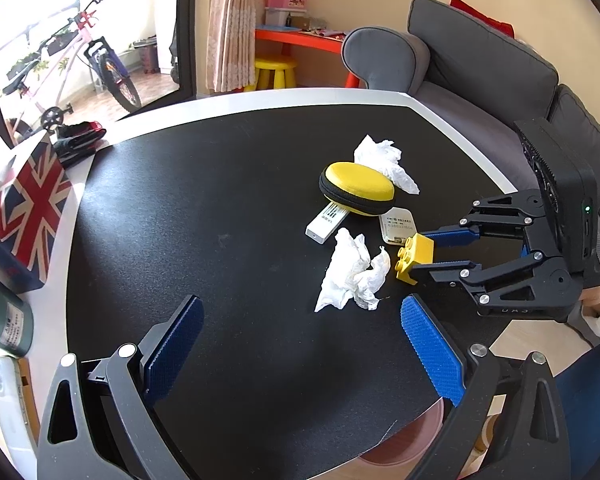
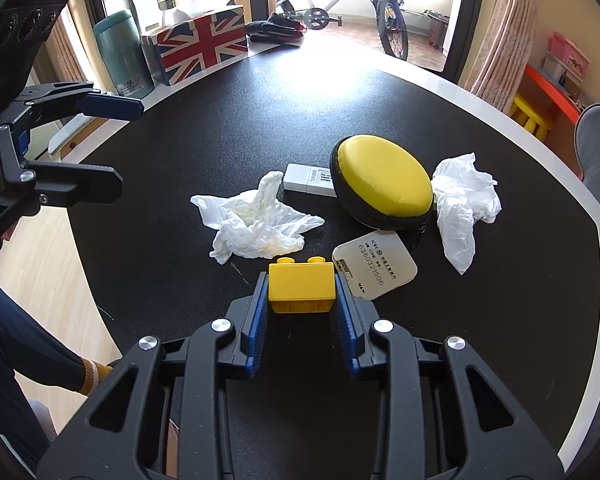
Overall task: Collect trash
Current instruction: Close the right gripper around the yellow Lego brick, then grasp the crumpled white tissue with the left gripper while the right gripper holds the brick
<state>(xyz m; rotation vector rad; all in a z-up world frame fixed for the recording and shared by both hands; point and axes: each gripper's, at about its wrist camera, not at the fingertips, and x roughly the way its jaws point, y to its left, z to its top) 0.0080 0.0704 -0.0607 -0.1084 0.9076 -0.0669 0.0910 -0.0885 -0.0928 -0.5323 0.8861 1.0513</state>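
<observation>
Two crumpled white tissues lie on the black table: a near one (image 1: 354, 276) (image 2: 256, 222) and a far one (image 1: 386, 162) (image 2: 462, 206) beside a yellow zip case (image 1: 358, 188) (image 2: 382, 182). My right gripper (image 2: 301, 286) (image 1: 420, 258) is shut on a yellow toy brick (image 2: 301, 288) (image 1: 414, 258), just right of the near tissue. My left gripper (image 1: 300, 340) (image 2: 120, 144) is open and empty, over the table's near side, short of the near tissue.
A white USB stick (image 1: 326, 224) (image 2: 308, 179) and a grey card (image 1: 398, 228) (image 2: 374, 264) lie by the case. A Union Jack tissue box (image 1: 28, 216) (image 2: 202, 50), a green flask (image 2: 122, 54) and a phone (image 1: 4, 396) stand at the table's left rim. A grey sofa (image 1: 480, 64) is behind.
</observation>
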